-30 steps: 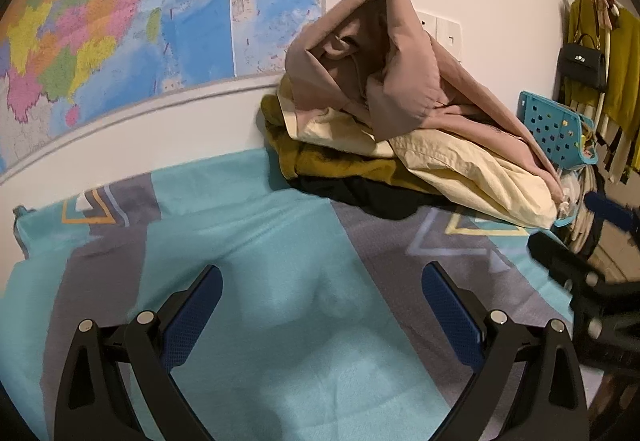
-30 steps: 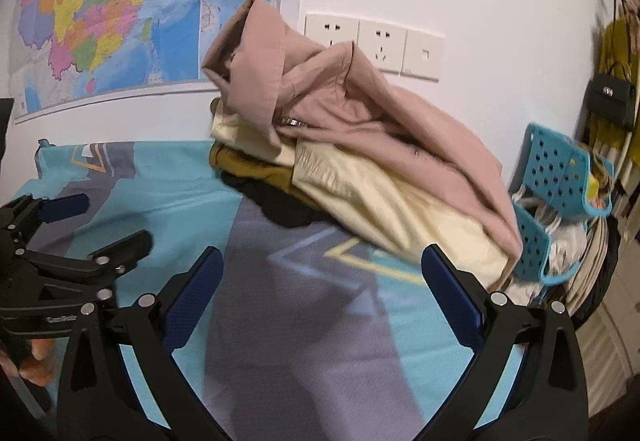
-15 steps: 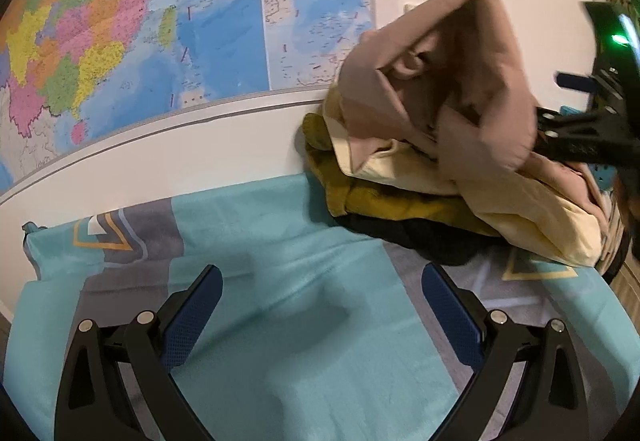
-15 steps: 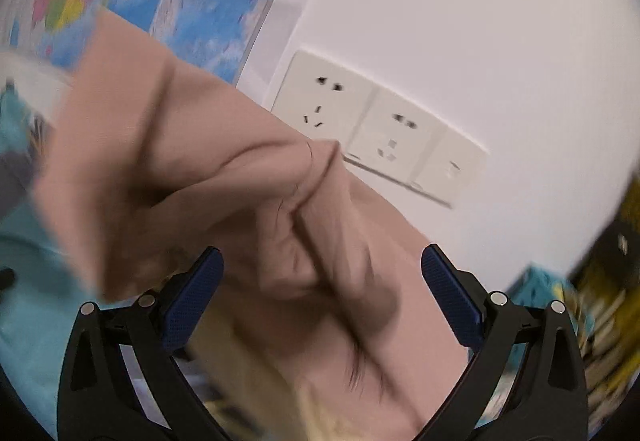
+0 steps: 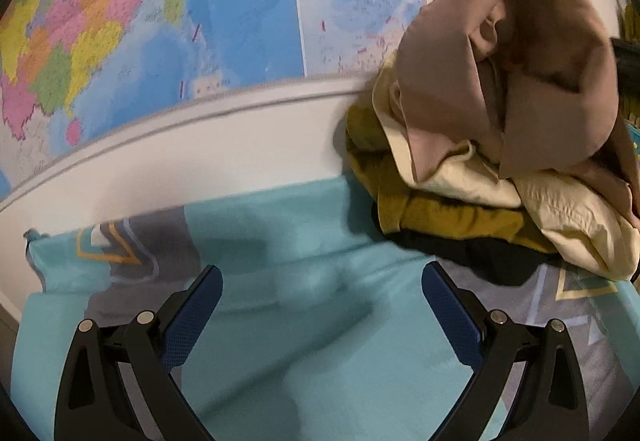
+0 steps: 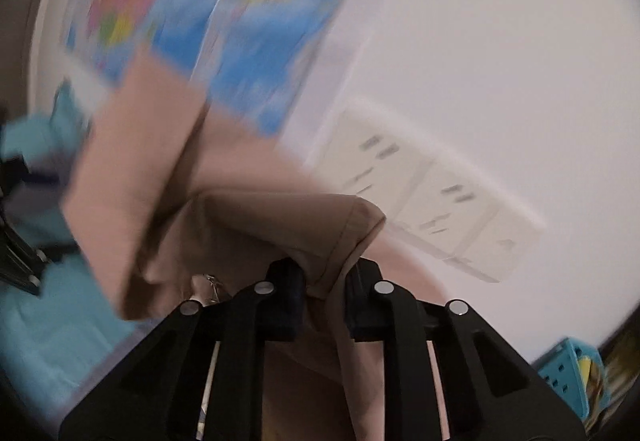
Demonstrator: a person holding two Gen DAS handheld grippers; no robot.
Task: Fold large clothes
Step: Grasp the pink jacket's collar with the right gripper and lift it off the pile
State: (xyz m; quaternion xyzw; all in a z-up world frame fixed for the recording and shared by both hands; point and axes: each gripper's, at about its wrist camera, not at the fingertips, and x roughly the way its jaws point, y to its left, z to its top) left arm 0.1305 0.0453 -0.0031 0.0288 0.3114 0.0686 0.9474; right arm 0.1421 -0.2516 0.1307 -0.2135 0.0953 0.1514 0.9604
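Note:
A dusty-pink garment [image 5: 500,61] tops a pile of clothes against the wall, at the right of the left wrist view. Under it lie a cream piece [image 5: 560,209], a mustard piece [image 5: 440,213] and a black one [image 5: 460,253]. My right gripper [image 6: 324,269] is closing, and its pads pinch a raised fold of the pink garment [image 6: 168,181], which hangs to its left. The right wrist view is blurred. My left gripper [image 5: 322,273] stands open over the teal and grey bed sheet [image 5: 320,361], short of the pile, with nothing between its fingers.
A large coloured map [image 5: 200,21] covers the wall behind the bed. White wall sockets [image 6: 432,201] sit just beyond the lifted fold. A teal perforated basket [image 6: 564,377] stands at the lower right.
My right gripper rose to the top of the pile, rolled, and closed from wide open onto a fold of the pink garment. In the left wrist view the pile has come nearer and shifted right.

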